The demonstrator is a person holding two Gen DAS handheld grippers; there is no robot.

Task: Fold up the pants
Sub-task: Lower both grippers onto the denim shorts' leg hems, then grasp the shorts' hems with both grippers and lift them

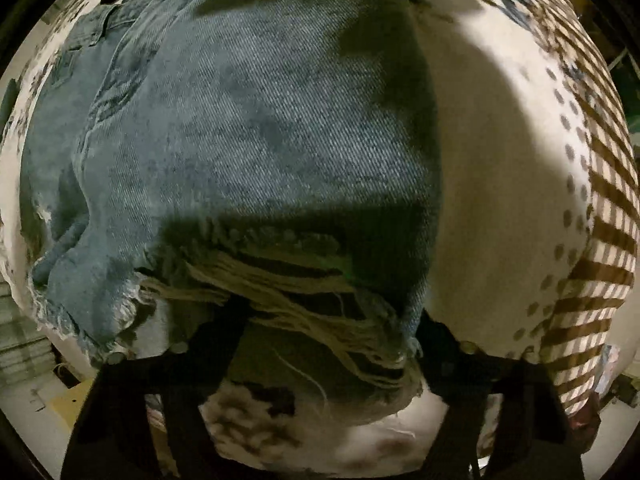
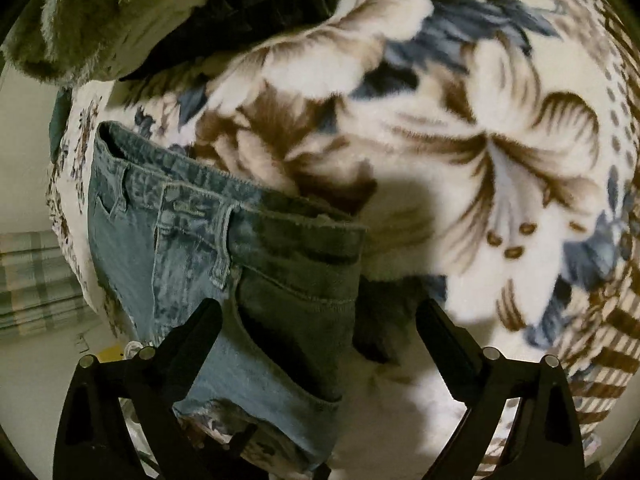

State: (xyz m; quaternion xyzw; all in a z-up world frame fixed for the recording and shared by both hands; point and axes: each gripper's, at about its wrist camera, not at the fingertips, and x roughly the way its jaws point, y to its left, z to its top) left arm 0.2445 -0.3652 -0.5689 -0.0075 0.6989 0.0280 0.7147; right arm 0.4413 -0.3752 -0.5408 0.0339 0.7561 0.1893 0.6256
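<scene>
On the blanket (image 2: 460, 128), both grippers, left (image 1: 332, 344) and right (image 2: 320, 320), gape over the jeans (image 1: 256, 128) (frayed hem nearest): threads may snag a finger.

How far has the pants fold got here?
Done: the jeans lie on the floral blanket as a short, layered stack, frayed hem nearest the left camera. In hand: nothing; the right gripper is open above the waistband end. The left gripper's state is unclear. Left: probably a final fold or smoothing.

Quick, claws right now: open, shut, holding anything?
Left claw: open, fingers astride the frayed edge of the jeans, not clamped.
Right claw: open, holding nothing, over the jeans' waistband end.
</scene>
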